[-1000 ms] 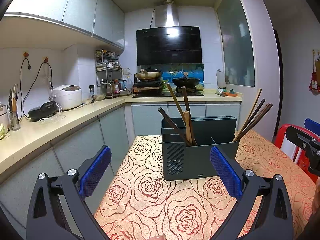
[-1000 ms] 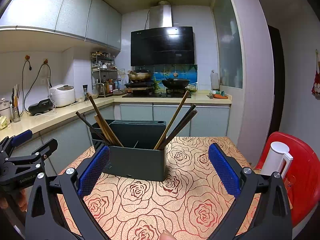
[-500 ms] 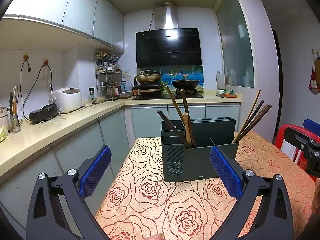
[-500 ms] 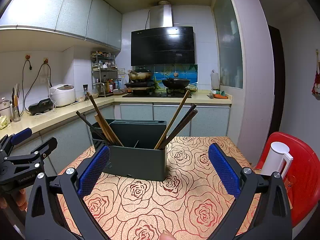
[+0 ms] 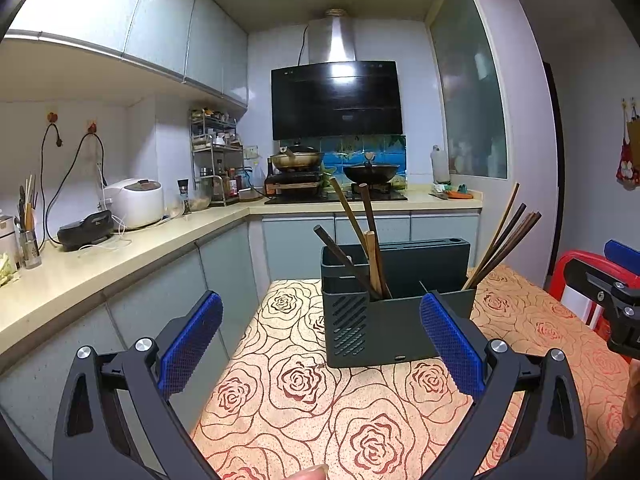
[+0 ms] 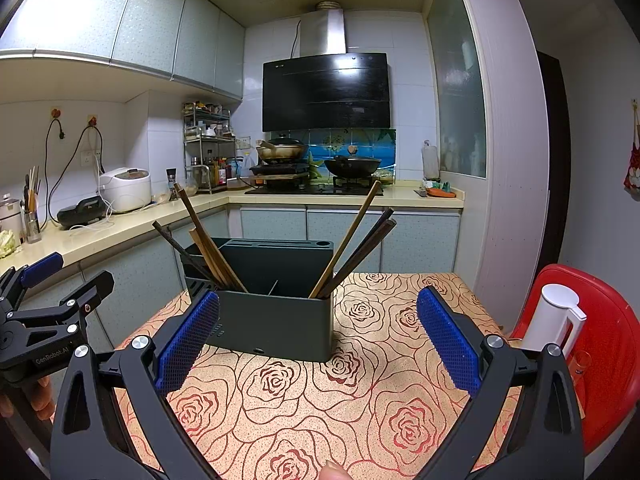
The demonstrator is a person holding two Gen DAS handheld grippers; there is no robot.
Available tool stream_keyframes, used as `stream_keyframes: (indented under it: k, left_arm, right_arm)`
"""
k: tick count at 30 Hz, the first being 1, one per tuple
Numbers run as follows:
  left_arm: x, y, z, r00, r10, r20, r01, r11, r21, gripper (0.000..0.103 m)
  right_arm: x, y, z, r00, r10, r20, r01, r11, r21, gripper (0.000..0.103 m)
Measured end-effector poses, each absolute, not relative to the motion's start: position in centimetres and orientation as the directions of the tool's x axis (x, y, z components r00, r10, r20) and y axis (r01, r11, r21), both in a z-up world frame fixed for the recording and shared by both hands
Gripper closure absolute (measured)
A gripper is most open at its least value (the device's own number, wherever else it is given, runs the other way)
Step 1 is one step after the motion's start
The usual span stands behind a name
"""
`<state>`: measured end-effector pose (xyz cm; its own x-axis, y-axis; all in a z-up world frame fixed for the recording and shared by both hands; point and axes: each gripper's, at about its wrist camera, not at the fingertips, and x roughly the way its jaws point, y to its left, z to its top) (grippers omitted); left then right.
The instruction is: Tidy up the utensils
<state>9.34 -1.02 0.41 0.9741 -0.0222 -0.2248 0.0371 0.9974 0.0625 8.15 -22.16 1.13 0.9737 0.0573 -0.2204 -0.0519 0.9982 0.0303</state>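
Note:
A dark green utensil holder (image 5: 384,320) (image 6: 276,316) stands on the rose-patterned table (image 5: 320,400) (image 6: 304,400). Several chopsticks lean out of its left compartment (image 5: 360,240) (image 6: 200,236) and several more out of its right compartment (image 5: 504,240) (image 6: 356,244). My left gripper (image 5: 320,344) is open and empty, held short of the holder's left end. My right gripper (image 6: 318,336) is open and empty too, facing the holder's long side from a short distance. Each gripper shows at the edge of the other's view.
A beige counter (image 5: 120,248) runs along the left with a rice cooker (image 5: 134,202) and a cup of utensils (image 5: 28,236). The stove holds two pans (image 5: 370,172) at the back. A red chair (image 6: 600,340) with a white kettle (image 6: 554,316) stands to the right.
The left gripper has tilted up and backed off slightly, so the holder sits a little lower and farther in its view. The right gripper has hardly moved.

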Motion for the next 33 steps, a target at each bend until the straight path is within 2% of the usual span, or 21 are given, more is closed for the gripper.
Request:
stream_keyframes:
  k: [24, 33]
  left_arm:
    - [9.5, -1.0, 0.3, 0.971, -0.034, -0.237, 0.047, 0.998, 0.052, 0.007]
    - [10.4, -0.3, 0.0, 0.96, -0.02, -0.28, 0.028, 0.999, 0.023, 0.007]
  right_arm:
    - [8.4, -22.3, 0.3, 0.971, 0.057, -0.232, -0.053, 0.998, 0.026, 0.007]
    - [8.6, -22.7, 0.2, 0.968, 0.063, -0.242, -0.058, 0.998, 0.029, 0.007]
